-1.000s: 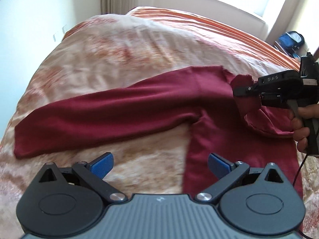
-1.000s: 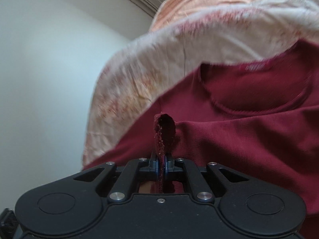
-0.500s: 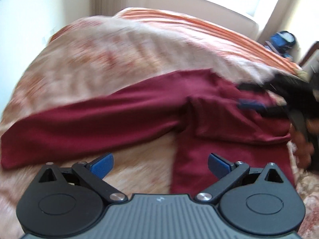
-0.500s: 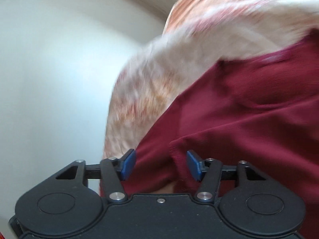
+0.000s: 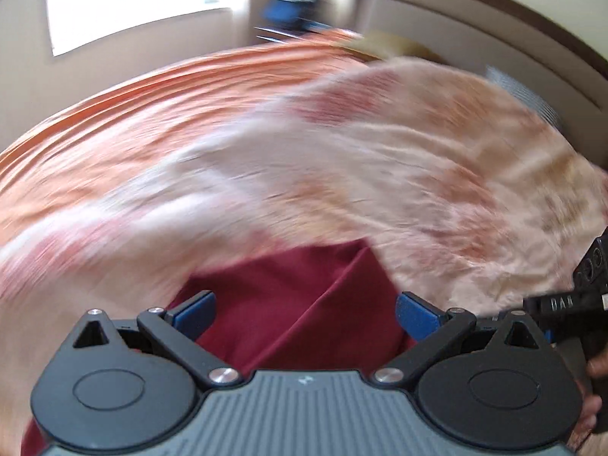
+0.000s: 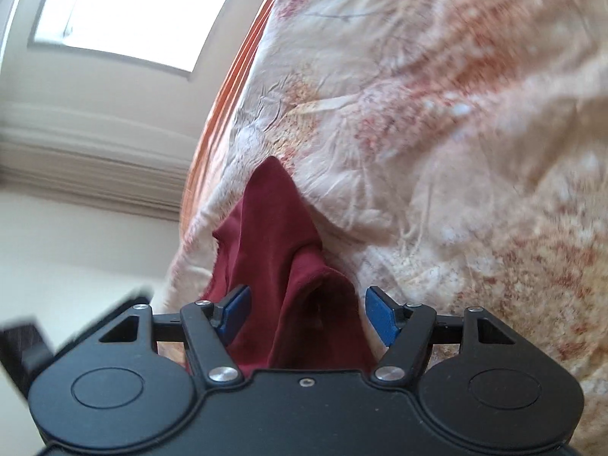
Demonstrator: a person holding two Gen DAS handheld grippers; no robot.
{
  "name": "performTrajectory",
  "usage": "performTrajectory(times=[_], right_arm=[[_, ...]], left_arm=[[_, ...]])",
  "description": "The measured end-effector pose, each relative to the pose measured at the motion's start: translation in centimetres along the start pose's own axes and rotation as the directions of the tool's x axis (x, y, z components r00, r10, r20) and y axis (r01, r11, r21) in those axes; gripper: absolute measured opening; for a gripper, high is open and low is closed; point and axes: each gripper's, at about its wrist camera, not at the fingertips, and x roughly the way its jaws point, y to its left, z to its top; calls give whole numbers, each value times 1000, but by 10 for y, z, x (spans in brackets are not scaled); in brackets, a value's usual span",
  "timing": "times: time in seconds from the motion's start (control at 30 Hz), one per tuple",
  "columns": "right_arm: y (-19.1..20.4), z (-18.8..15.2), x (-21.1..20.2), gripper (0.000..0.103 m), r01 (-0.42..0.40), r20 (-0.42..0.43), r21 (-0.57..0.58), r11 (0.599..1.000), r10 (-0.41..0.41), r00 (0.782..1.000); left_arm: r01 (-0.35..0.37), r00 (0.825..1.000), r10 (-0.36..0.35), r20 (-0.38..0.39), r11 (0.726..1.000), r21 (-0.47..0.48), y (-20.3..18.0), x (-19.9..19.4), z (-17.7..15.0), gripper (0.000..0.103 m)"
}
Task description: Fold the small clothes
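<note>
A dark red long-sleeved garment (image 5: pixel 304 304) lies on the bed's patterned cover (image 5: pixel 342 174). In the left wrist view, blurred by motion, my left gripper (image 5: pixel 304 313) is open with red cloth showing between its blue pads; I cannot tell whether they touch it. The other gripper's black body (image 5: pixel 570 304) shows at the right edge. In the right wrist view my right gripper (image 6: pixel 307 315) is open, its pads either side of a raised fold of the red garment (image 6: pixel 281 266). The rest of the garment is out of view.
The bed cover (image 6: pixel 437 133) is cream with red blotches and an orange striped border (image 5: pixel 114 114). A bright window (image 6: pixel 125 11), a wall with curtain, a blue and black bag (image 5: pixel 296 3) and a headboard (image 5: pixel 494 38) lie beyond the bed.
My right gripper let go of the cloth and opened. Both grippers have swung round fast to another part of the garment, and the window and headboard have come into view.
</note>
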Motion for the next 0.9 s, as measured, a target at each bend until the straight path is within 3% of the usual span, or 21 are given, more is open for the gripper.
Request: performTrajectory(times=[0.1,0.2,0.33,0.47,0.6,0.7,0.73,0.8,0.87,0.9], right_arm=[[-14,-1,-2,70,-52,1,49,997,52,999],[-18,-6,-4,70,-79,-16,30,996,79,997],[-22,-12,0,67,-116,-15,20,993,117,993],[-28,-11,4,58,-152,27,77,985,151,988],[-30,-8,12,39,-164,23,89,982,163,986],[-30,-6,19,34,-155,11,88,984,155,988],[-29,-6,22,28,-156,10,85,984,155,988],[-27,-6,23,9,-152,9,78,985,152,988],[-27,-7,22,6,-150,25,79,986,149,989],[-28,-8,24,5,-151,35,83,985,149,988]], left_arm=[[143,987,-141,-72,989,27,-2,45,30,90],[196,975,-192,-112,980,23,-5,72,45,86],[287,943,-275,-190,957,41,-12,98,55,69],[266,941,-237,-243,960,91,-19,111,55,54],[298,923,-264,-278,950,89,-21,118,51,48],[266,928,-231,-291,960,88,-20,123,48,42],[262,927,-228,-297,962,79,-18,125,47,41],[265,924,-232,-305,962,70,-16,126,45,32],[267,925,-239,-297,962,59,-14,126,45,18],[268,927,-243,-287,962,51,-12,124,46,17]])
